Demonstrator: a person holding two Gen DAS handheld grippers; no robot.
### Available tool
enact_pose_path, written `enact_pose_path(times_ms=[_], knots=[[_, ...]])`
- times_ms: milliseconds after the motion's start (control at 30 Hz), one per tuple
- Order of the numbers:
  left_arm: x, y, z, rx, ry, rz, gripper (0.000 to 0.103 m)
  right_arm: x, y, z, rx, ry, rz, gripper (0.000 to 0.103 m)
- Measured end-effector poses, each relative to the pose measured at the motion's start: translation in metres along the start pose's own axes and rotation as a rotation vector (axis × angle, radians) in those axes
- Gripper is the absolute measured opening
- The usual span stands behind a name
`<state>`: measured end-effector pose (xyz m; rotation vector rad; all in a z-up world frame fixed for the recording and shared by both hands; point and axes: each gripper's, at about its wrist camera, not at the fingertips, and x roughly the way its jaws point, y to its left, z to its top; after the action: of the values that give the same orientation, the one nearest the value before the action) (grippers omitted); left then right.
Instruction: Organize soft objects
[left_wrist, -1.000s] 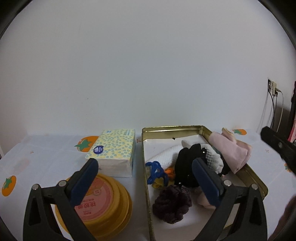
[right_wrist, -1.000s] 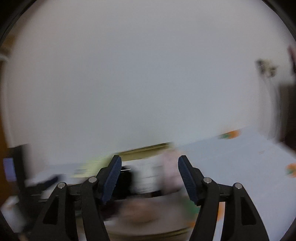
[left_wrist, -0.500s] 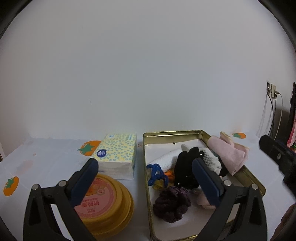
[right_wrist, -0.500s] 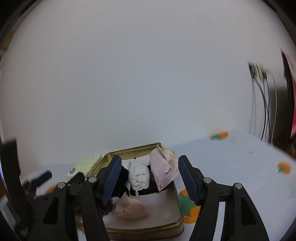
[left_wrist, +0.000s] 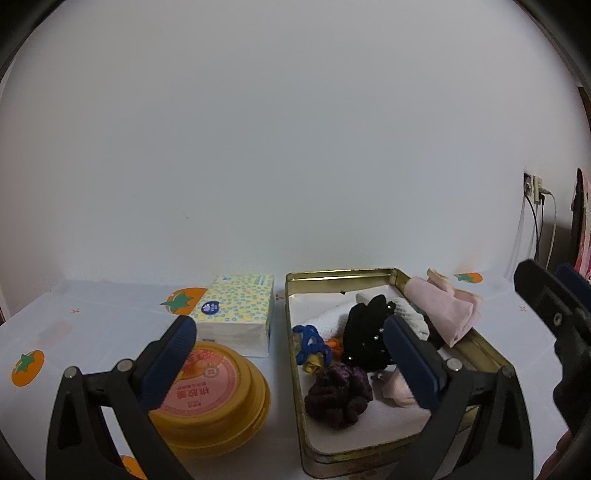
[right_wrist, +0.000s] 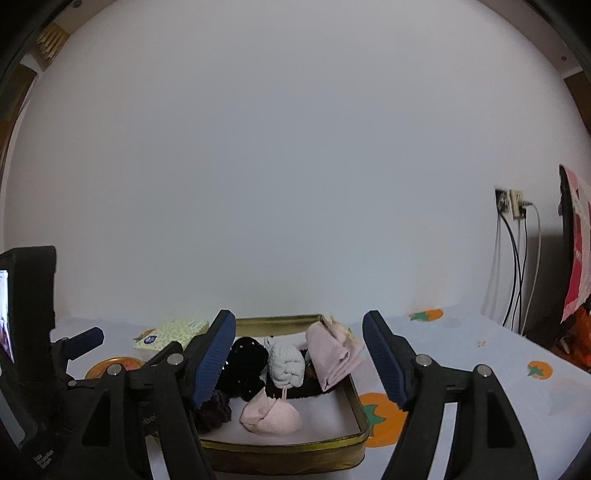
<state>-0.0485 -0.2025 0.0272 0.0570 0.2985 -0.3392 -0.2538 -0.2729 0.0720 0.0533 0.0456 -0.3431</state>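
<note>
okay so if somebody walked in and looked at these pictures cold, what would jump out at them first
Probably the gold tin right of centre on the persimmon-print tablecloth, crowded with soft things: a dark purple scrunchie at the front, a black studded piece mid-tin, and a folded pink cloth draped over its far right rim. Left of the tin sit a dotted tissue pack and a yellow round container. Both grippers hang empty, the right gripper with jaws opening.

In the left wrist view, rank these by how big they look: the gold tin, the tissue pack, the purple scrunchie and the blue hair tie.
1. gold tin
2. tissue pack
3. purple scrunchie
4. blue hair tie

The scrunchie lies nearer the camera than the tissue pack, so their true sizes could be further apart than they look.
</note>
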Motion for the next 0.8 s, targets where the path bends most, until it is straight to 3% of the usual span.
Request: enact_pose_path(times_ms=[300,800], knots=[[-0.002,0.000,0.000,0.005,0.003,0.006,0.103,-0.015,0.017,0.000,-0.069,-0.070,-0.010,0.081],[-0.002,0.005,-0.002,0.010,0.004,0.012,0.103,-0.012,0.018,-0.001,-0.073,-0.064,-0.006,0.081]])
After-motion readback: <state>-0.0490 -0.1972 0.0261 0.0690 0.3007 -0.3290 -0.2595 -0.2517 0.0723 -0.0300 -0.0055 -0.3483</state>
